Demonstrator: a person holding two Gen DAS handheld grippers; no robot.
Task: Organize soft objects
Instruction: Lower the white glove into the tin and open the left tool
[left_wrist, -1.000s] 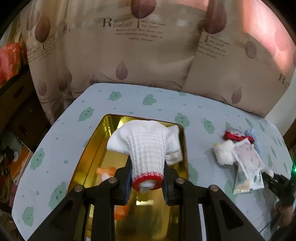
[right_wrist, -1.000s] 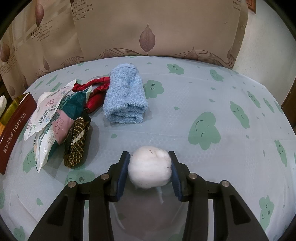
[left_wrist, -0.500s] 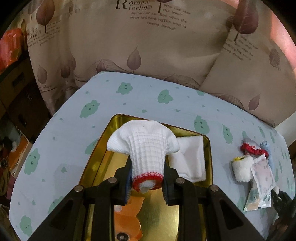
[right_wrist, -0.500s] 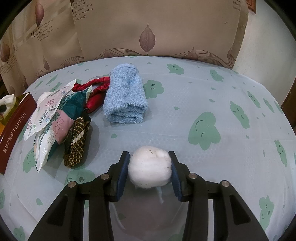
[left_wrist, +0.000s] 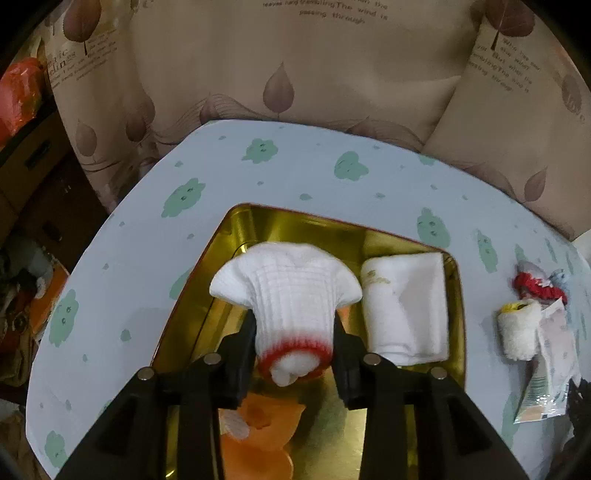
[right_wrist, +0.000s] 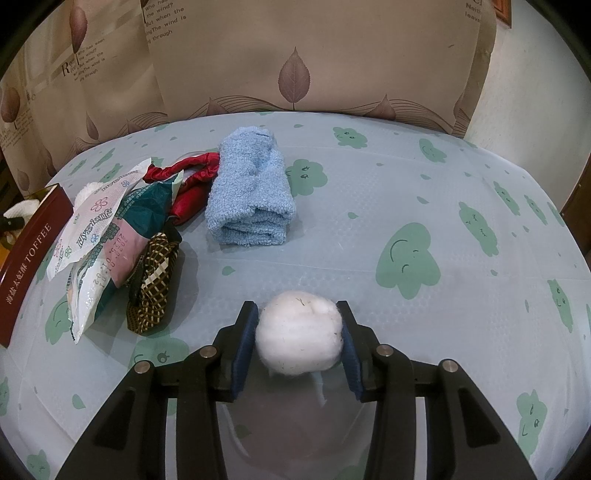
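Left gripper (left_wrist: 294, 345) jaws opening; right gripper (right_wrist: 298, 341) jaws clamped.

White ribbed knit sock (left_wrist: 291, 291) with red cuff; gold-lined tin (left_wrist: 325, 229); pale blue tabletop cloth (right_wrist: 424, 192) printed with green clouds; folded light-blue terry towel (right_wrist: 251, 192) at eleven o'clock.

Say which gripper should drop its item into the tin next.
Left. The left gripper hangs over the tin, jaws opening around the glove. The right gripper holds a cotton ball over the table.
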